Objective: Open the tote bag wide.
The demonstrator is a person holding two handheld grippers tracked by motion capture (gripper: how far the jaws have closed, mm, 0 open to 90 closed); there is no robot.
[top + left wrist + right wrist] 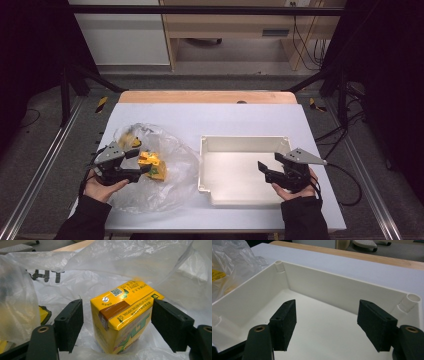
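Left gripper view, yellow carton point(122, 315) inside crinkled plastic bag point(75, 282), white tray point(240, 170) nearby

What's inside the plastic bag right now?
A yellow carton stands inside the plastic bag, between the left gripper's open jaws. Another yellow item shows partly; folds cover the rest.

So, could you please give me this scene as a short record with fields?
Surface: white table
Bag: clear plastic bag, crumpled, left of the tray
Carton: yellow carton, upright inside the bag
Tray: white tray, empty
Left tool: open, pads either side of the carton, not touching
Right tool: open over the tray, holding nothing
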